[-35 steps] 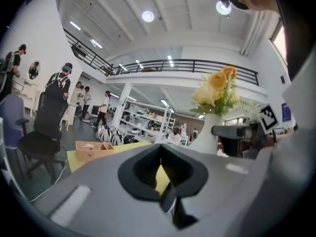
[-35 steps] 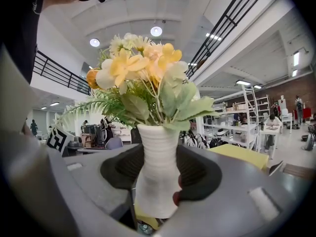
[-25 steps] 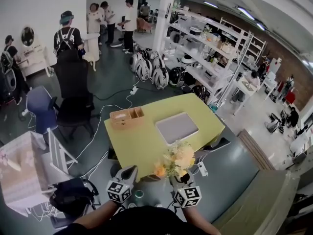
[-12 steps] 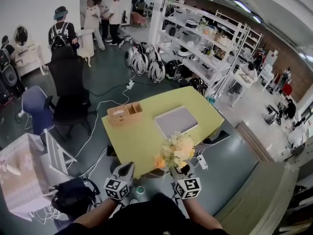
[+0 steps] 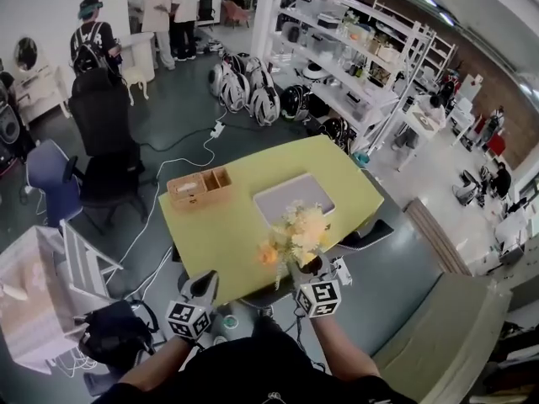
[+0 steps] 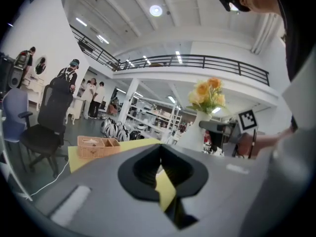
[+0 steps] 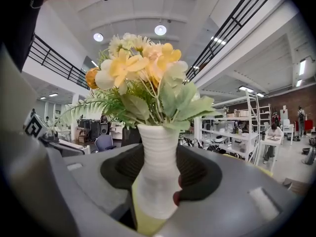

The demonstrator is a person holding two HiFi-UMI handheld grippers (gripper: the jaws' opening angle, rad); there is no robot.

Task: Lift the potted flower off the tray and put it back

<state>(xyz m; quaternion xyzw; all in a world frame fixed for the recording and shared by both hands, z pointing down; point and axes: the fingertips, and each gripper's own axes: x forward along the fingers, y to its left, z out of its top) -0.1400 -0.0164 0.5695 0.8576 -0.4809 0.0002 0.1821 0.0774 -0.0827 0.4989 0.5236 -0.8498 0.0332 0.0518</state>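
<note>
Since a second ago the right gripper (image 5: 310, 268) has carried the potted flower (image 5: 295, 234) in from beyond the near edge of the yellow table (image 5: 210, 234) towards the tray (image 5: 296, 197). In the head view the blooms now overlap the tray's near rim.

In its own view the right gripper (image 7: 156, 181) has its jaws spread wide and clamped on the pot (image 7: 154, 174), one ridged black pad pressing each side of the lower body. The pot is white and finely ribbed, narrow at the neck and swelling downward, and it stands upright. Above it rise yellow, orange and cream blossoms with broad green leaves and a fern frond trailing to the left.

The flower is off the tray, held over the table's near part. Its height above the tabletop cannot be told.

The left gripper (image 5: 204, 283) hangs at the table's near edge, well apart from the flower. In its own view the left gripper (image 6: 159, 174) has its pads meeting and grips nothing. A wicker box (image 5: 200, 188) sits on the table to the left of the bare grey tray.
</note>
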